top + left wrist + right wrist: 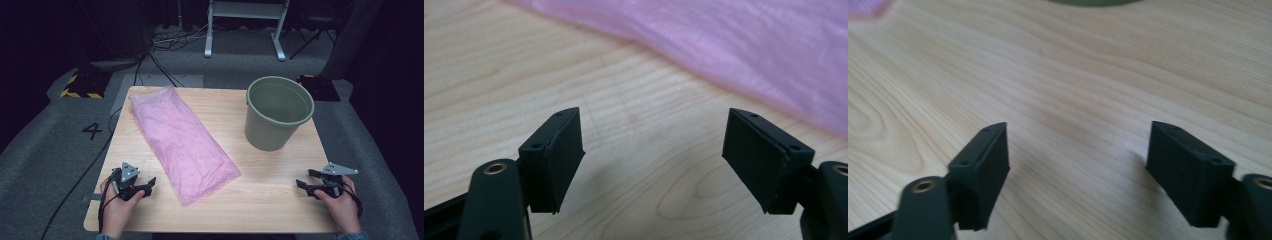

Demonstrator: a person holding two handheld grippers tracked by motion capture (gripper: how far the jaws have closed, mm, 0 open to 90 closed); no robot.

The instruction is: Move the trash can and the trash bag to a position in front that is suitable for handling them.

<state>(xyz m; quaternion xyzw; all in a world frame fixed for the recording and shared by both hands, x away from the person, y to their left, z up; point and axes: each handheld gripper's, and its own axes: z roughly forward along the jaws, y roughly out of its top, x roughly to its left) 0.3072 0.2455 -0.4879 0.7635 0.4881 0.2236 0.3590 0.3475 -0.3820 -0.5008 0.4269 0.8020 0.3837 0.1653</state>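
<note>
Bright evenly lit tabletop, dark surroundings, soft shadows, slightly blurred close-ups

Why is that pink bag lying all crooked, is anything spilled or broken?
Nothing looks spilled or broken. The pink bag lies flat but slanted across the table, a little crinkled. The green bucket stands upright beside it. Both grippers rest open near the front edge.

A "4" is marked on the grey floor.
</note>
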